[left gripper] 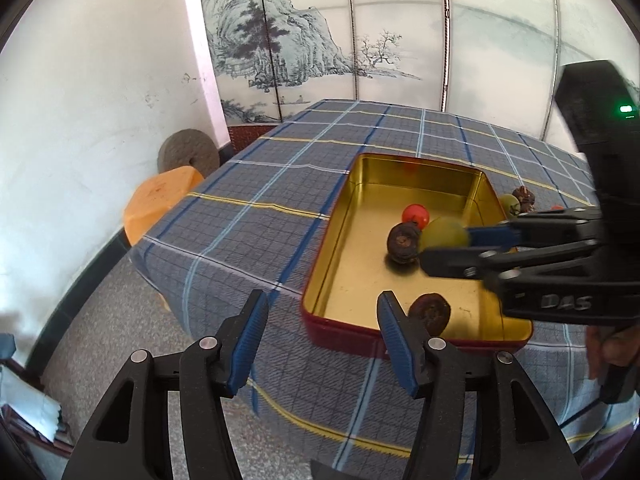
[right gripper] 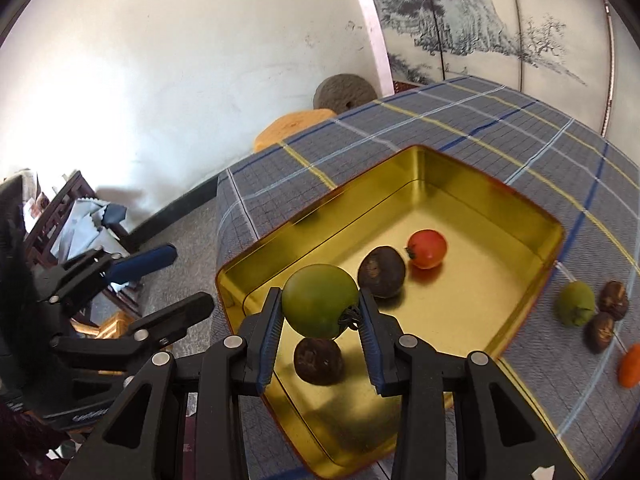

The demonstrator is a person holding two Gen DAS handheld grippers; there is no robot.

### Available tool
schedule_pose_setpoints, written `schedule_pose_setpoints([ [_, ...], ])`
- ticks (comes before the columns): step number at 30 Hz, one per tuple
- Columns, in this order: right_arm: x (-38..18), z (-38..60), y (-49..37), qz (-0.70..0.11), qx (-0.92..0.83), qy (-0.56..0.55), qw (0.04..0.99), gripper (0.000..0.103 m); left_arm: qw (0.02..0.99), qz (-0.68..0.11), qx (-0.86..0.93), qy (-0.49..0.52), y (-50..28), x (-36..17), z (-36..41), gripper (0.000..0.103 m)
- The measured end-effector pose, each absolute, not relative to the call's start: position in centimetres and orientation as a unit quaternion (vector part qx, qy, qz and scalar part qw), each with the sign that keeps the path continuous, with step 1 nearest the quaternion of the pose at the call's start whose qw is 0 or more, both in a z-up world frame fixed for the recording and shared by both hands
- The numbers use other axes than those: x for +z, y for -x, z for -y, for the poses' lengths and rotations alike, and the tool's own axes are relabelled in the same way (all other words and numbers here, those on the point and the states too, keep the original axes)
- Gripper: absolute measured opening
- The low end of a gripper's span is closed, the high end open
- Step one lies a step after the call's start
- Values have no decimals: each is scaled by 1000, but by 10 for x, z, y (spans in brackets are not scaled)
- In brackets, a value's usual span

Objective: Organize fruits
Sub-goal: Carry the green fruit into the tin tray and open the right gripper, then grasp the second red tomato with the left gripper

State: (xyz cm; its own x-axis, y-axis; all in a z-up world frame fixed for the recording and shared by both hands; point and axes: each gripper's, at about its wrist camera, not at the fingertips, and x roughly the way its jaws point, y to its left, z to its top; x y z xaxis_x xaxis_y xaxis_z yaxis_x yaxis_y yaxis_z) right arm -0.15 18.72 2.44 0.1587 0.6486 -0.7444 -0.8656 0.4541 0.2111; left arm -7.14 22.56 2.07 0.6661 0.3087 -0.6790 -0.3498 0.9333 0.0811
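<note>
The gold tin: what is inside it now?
Inside the tin lie a red tomato and two dark brown fruits. A green tomato, held in the right tongs, hangs above it. The near corner is hidden by the tongs.

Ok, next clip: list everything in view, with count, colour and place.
tin: one, gold inside, red outside, on the tablecloth
green tomato: one, held over the tin
red tomato: one, in the tin
dark brown fruits: two, in the tin
loose fruits: one green, two brown, one orange-red, on the cloth beside the tin
tablecloth: one, blue-grey plaid
stool: one, orange, beside the table
millstone: one, grey, against the wall
left gripper: fingers open, nothing held
right gripper: fingers shut on the green tomato
</note>
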Motion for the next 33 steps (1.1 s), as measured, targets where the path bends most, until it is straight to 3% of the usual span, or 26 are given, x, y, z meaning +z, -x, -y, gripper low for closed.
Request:
schedule_pose_setpoints([
  [14, 13, -213, -4, -423, 504, 126, 742, 36, 909, -372, 186, 25, 77, 16, -232, 62],
  [24, 50, -162, 3, -378, 507, 77, 771, 63, 909, -378, 176, 11, 76, 14, -221, 63],
  [33, 61, -4, -5, -339, 369, 81, 862, 86, 917, -372, 144, -16, 70, 25, -189, 64],
])
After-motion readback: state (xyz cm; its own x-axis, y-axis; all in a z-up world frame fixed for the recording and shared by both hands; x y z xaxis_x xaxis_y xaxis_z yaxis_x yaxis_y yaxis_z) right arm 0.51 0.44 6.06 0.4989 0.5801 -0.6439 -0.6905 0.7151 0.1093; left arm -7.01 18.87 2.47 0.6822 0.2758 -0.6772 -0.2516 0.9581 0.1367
